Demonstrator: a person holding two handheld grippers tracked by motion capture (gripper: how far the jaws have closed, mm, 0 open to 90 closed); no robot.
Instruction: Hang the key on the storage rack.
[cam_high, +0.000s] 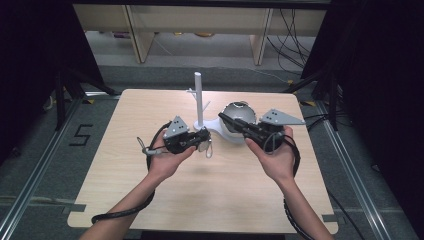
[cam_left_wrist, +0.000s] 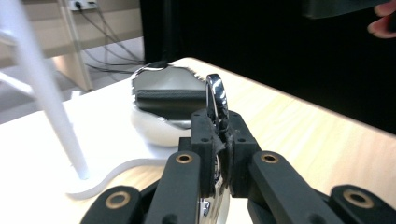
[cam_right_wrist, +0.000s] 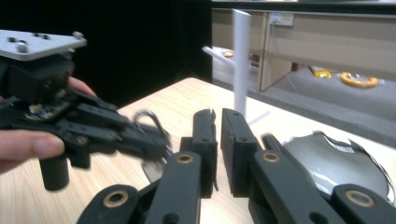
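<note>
Black tongs, brass pivots, grey plates, black cables

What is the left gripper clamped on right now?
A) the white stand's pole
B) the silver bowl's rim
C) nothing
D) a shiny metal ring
D: in the left gripper view the left gripper has its pads shut on a shiny metal ring standing up between them, with the white stand and the silver bowl lying apart beyond it.

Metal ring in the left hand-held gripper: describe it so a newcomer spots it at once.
Start at the white stand mid-table; the left hand-held gripper sits just in front of its base. Pinched edge-on there is the metal ring: thin and chrome, unlike the broad shiny bowl behind.
</note>
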